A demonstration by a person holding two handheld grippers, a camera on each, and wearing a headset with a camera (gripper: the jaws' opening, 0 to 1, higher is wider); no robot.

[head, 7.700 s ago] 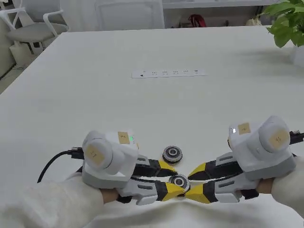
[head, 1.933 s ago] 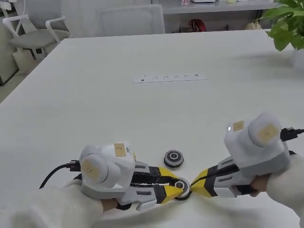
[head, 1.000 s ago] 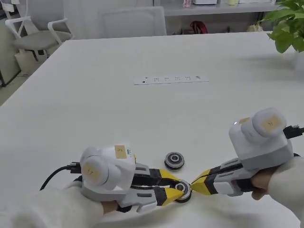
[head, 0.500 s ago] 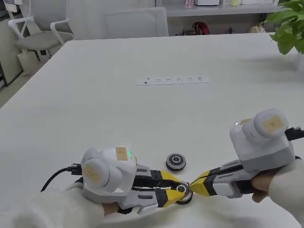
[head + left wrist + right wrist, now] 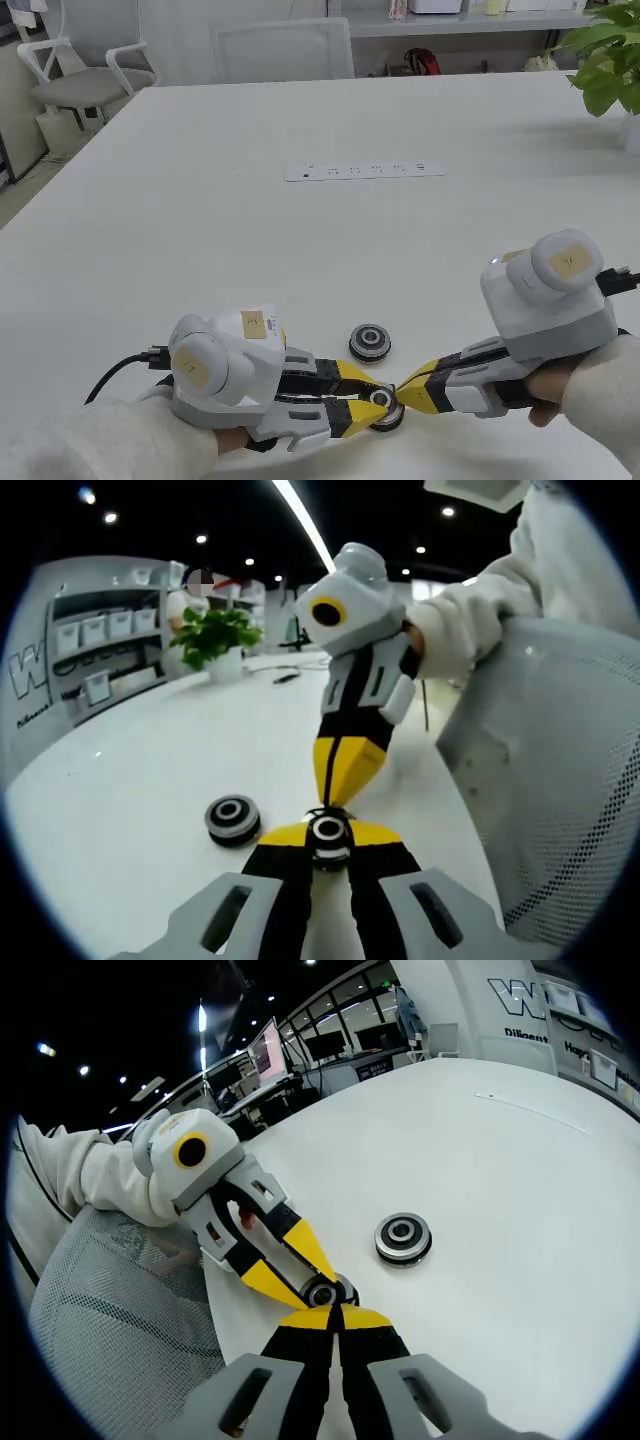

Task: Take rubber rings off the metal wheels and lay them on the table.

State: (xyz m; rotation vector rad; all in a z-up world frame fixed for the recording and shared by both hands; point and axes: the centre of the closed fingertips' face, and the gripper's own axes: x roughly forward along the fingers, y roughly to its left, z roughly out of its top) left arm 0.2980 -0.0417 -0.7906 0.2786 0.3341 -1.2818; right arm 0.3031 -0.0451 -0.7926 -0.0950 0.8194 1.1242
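A small metal wheel [image 5: 381,404] with a black rubber ring sits between the yellow tips of my left gripper [image 5: 374,402], which is shut on it just above the table's near edge. My right gripper [image 5: 401,390] comes in from the right, its jaws shut, pinching the ring at the wheel's rim. In the left gripper view the wheel [image 5: 328,831] sits in my left gripper [image 5: 328,836], with the right gripper [image 5: 338,798] touching its top. The right gripper view has my right gripper [image 5: 337,1316] meeting the wheel [image 5: 322,1293]. A second wheel [image 5: 369,341] lies flat nearby.
The white table [image 5: 300,250] stretches far ahead, with a white power strip [image 5: 364,171] near its middle. A potted plant [image 5: 608,60] stands at the far right. Chairs [image 5: 283,48] wait behind the table. A black cable [image 5: 120,364] trails from my left gripper.
Several seconds ago both grippers stood open around the wheel; now the left holds it and the right is pinched at its rim. Over the last second, hardly any movement.
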